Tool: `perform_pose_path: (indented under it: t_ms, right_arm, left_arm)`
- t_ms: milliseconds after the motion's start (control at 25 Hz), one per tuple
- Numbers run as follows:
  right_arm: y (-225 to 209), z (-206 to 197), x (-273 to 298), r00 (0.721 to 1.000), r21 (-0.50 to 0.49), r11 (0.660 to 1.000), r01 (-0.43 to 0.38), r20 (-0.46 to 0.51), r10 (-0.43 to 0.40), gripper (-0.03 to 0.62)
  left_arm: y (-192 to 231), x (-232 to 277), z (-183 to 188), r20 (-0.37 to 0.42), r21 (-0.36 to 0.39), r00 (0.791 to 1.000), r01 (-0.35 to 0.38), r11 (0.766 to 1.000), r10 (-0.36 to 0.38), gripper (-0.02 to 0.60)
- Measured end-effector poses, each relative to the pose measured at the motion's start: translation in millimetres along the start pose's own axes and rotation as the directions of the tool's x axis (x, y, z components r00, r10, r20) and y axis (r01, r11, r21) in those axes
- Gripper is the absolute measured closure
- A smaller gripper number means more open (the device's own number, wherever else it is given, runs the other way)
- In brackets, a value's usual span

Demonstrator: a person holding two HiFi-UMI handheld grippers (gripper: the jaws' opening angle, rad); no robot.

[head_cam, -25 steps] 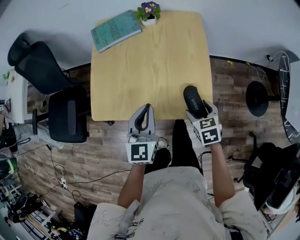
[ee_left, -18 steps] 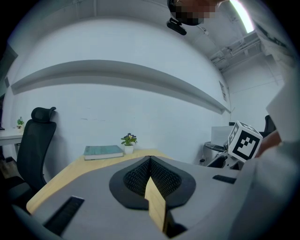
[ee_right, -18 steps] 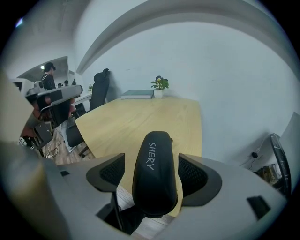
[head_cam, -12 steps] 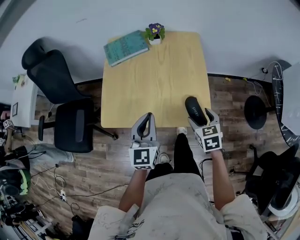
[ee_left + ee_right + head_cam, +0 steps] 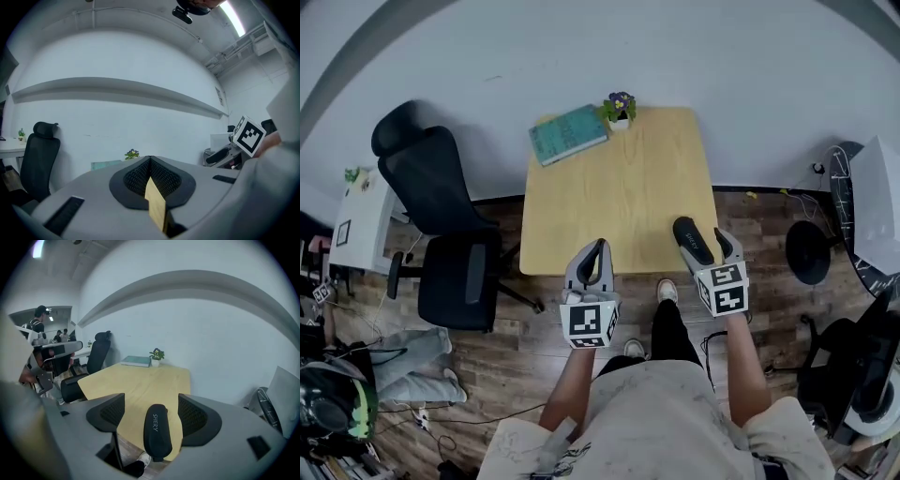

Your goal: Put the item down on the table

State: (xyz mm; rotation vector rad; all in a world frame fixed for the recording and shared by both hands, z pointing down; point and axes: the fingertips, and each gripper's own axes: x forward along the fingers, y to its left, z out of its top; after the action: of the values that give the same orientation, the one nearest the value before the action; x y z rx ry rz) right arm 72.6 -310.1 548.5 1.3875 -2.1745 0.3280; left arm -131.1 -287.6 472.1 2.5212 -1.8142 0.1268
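A black oblong case [image 5: 692,238] marked SHERY lies lengthwise at the front right edge of the wooden table [image 5: 619,197]. My right gripper [image 5: 707,244] is open around it. In the right gripper view the case [image 5: 156,430] sits between the two pads with table wood [image 5: 140,380] showing on both sides; I cannot tell whether it rests on the tabletop. My left gripper [image 5: 592,251] hovers at the table's front edge, left of the case, shut with nothing in it. In the left gripper view its jaws [image 5: 150,161] meet at the tip.
A teal book [image 5: 569,134] and a small potted plant [image 5: 620,108] sit at the table's far edge. A black office chair [image 5: 441,216] stands left of the table. A white desk [image 5: 356,220] is farther left, a chair base [image 5: 811,251] right. My shoe [image 5: 667,291] is below the edge.
The head view has pulled back, so the table looks smaller and farther off. Both grippers stay at the front edge, and the case keeps its place there.
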Motion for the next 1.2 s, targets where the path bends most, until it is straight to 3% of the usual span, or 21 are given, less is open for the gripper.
perform_pose_path:
  t_ms: [240,360,560,680,760,960,1200]
  right_arm:
    - [0.1,32.0,-28.2,0.988,0.091,0.996,0.006,0.154,-0.02,0.244]
    - [-1.0,50.3,-45.2,0.965,0.101,0.995,0.025,0.256,-0.05,0.244]
    - [4.9,84.8,-78.9,0.895,0.04,0.994,0.1,0.433,-0.108,0.244]
    - [10.8,103.3,-97.0,0.839,0.001,0.99,0.139,0.532,-0.118,0.244]
    - [12.9,109.4,-102.6,0.817,-0.008,0.989,0.15,0.564,-0.12,0.244]
    - [11.1,110.5,-106.5,0.808,0.001,0.988,0.153,0.576,-0.126,0.244]
    - [11.4,110.2,-99.8,0.822,0.001,0.987,0.161,0.553,-0.135,0.244]
  left_arm:
    - [3.4,-10.5,21.7,0.044,0.03,0.999,0.002,1.0,-0.003,0.575]
    - [6.8,-16.0,31.6,0.067,0.049,0.998,-0.005,0.999,0.002,0.575]
    - [16.2,-24.2,49.0,0.108,0.068,0.994,-0.025,0.997,0.017,0.575]
    - [18.6,-29.8,63.6,0.147,0.116,0.989,-0.045,0.992,0.028,0.575]
    - [18.3,-32.6,70.2,0.165,0.148,0.986,-0.052,0.988,0.027,0.575]
    - [19.1,-35.9,75.9,0.189,0.154,0.981,-0.06,0.986,0.03,0.575]
    - [24.3,-35.0,73.5,0.174,0.152,0.984,-0.059,0.987,0.033,0.575]
